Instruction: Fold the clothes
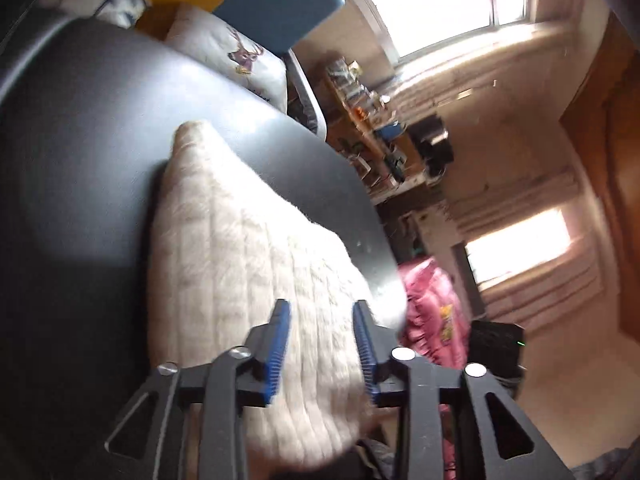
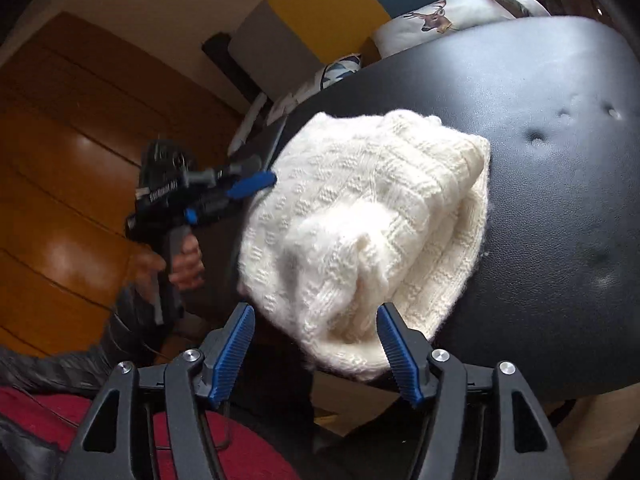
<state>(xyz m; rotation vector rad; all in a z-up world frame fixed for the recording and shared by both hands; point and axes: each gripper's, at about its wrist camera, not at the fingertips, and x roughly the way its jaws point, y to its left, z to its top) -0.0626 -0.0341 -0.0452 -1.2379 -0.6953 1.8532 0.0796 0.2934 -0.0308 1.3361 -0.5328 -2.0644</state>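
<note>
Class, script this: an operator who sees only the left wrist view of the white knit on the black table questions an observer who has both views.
Operator: Where is the right tool? It is out of my view.
Observer: The right tool is open at the near edge of the white knit, one finger on either side of it.
Operator: My picture is blurred. Does the knit lie flat?
Observer: No. It is bundled, with a raised fold on top, and its near edge hangs over the table.
Operator: What does my left tool look like from outside?
Observer: A hand grips its handle, and the left tool points at the knit's side edge.
</note>
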